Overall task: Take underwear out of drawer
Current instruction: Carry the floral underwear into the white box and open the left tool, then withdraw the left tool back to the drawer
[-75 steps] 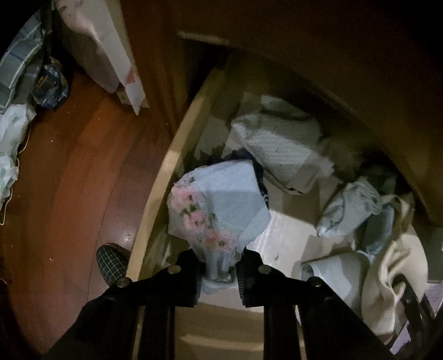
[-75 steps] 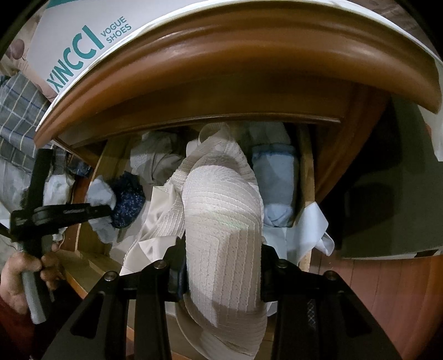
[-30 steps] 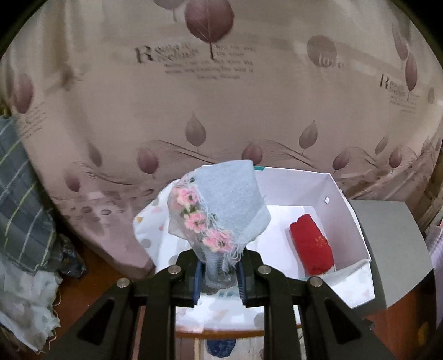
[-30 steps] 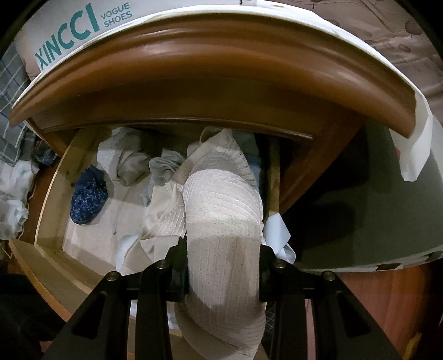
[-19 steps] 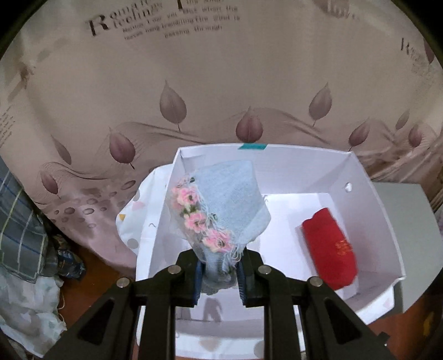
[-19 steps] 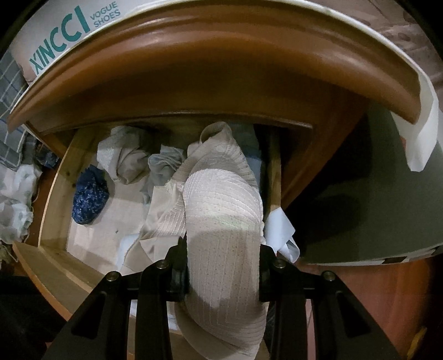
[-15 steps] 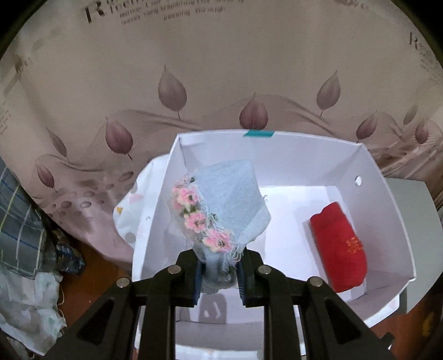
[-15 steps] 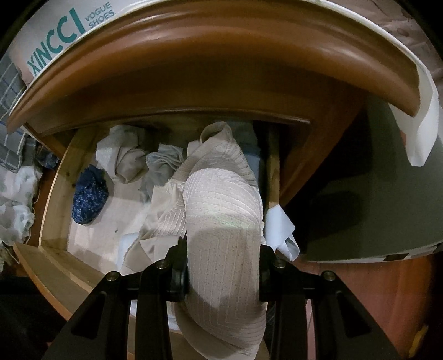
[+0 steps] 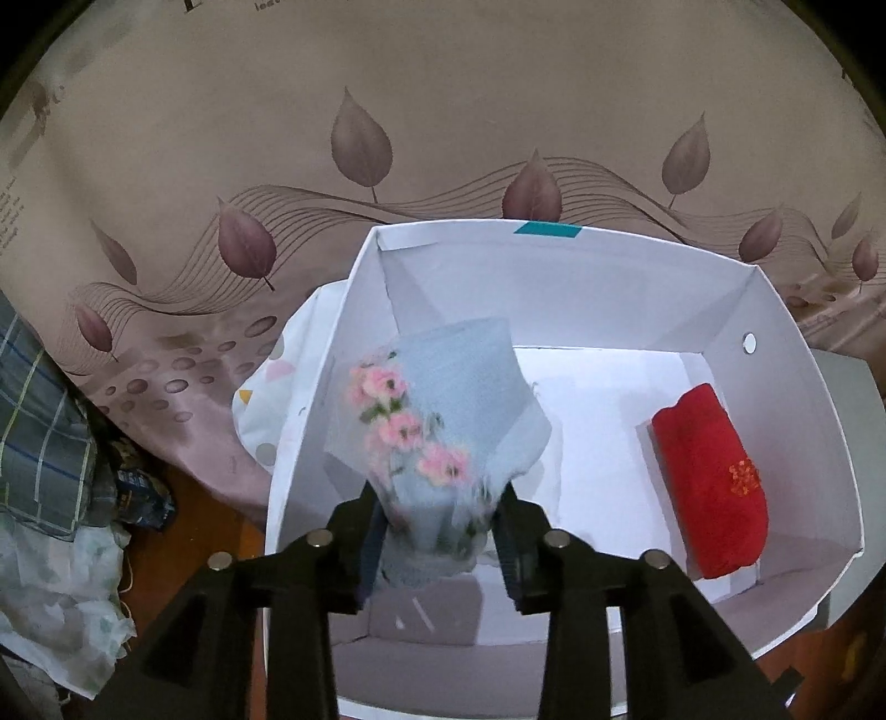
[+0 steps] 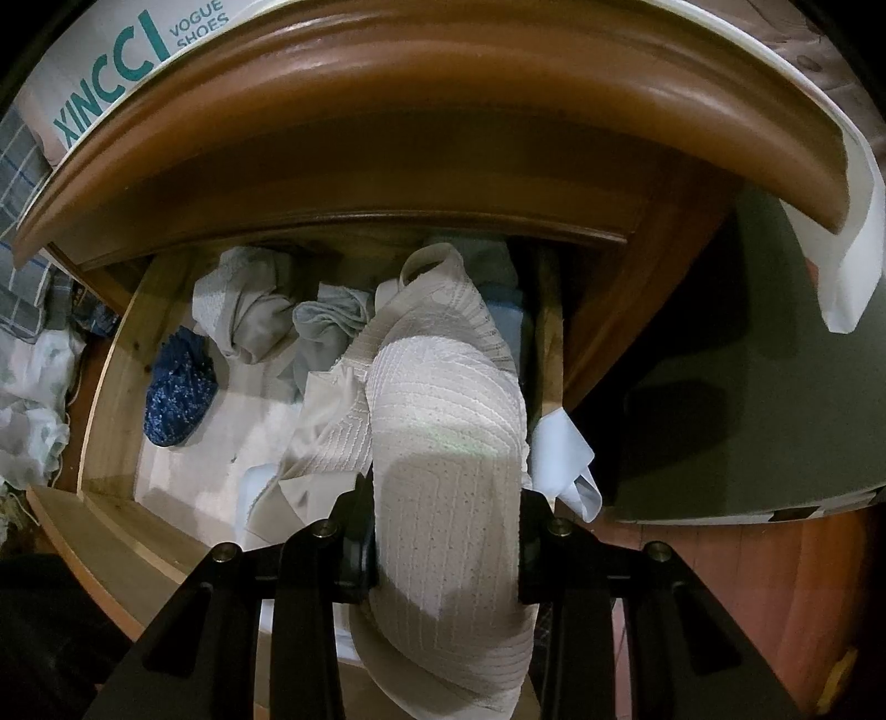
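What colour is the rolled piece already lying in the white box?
Red, with a small gold mark; the left wrist view shows it best.

Past my right tongs, at eleven o'clock, the white shoe box [image 10: 119, 52] on the wooden top reads "XINCCI" in teal capitals with "VOGUE SHOES" smaller beside it; past my left tongs, the leaf-print curtain [image 9: 443, 111] carries small dark lettering at twelve and nine o'clock (too cut off and blurred to read); the red folded cloth [image 9: 711, 479] at three o'clock bears a gold emblem I cannot make out.
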Tool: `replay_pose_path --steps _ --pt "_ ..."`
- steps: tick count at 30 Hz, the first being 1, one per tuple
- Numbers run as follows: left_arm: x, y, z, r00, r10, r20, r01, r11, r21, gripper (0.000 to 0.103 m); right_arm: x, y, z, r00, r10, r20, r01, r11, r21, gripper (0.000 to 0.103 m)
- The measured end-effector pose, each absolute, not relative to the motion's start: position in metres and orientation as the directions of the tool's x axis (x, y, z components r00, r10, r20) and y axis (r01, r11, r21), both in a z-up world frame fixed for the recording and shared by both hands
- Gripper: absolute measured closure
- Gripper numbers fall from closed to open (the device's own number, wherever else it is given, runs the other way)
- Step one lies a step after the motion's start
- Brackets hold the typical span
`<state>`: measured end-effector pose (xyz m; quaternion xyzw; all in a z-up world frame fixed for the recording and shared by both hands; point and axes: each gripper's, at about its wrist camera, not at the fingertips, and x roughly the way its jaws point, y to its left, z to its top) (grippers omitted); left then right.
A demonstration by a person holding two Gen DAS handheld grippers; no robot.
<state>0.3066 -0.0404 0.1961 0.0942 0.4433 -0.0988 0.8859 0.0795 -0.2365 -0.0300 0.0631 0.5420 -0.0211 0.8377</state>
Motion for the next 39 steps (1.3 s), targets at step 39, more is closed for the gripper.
replay_pose_path --steps 39 --pt "0.135 0.072 0.092 0.702 0.031 -0.711 -0.024 1.000 0.020 0.041 0.079 -0.229 -0.028 0.442 -0.018 -0.897 0.090 0.996 0.025 0.071"
